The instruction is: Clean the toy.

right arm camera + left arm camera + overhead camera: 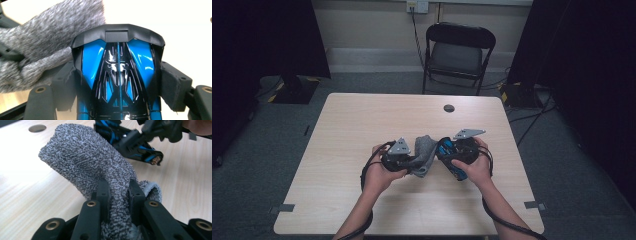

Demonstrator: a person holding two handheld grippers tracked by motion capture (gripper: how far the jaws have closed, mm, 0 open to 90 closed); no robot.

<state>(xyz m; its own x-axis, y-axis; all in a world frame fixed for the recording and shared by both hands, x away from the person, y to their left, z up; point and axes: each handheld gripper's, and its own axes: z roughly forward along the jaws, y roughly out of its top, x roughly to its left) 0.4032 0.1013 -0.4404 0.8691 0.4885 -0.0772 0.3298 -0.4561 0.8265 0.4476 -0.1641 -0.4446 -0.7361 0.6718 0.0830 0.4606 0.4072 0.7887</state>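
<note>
A grey knitted cloth (426,150), shaped like a sock, hangs just above the middle of the wooden table (362,120). My left gripper (411,161) is shut on its lower end; in the left gripper view the two black jaws of the left gripper (117,187) pinch the cloth (85,157), which stands up ahead. My right gripper (450,154) is shut on a glossy blue and black toy car (456,173). In the right gripper view the car (117,57) sits between the padded jaws of the right gripper (120,77), its nose close against the cloth (50,42).
A round cable hole (449,108) lies in the tabletop beyond the hands. A black folding chair (459,52) stands behind the table. Dark curtains hang at both sides. Grey tape marks (286,207) sit near the front corners.
</note>
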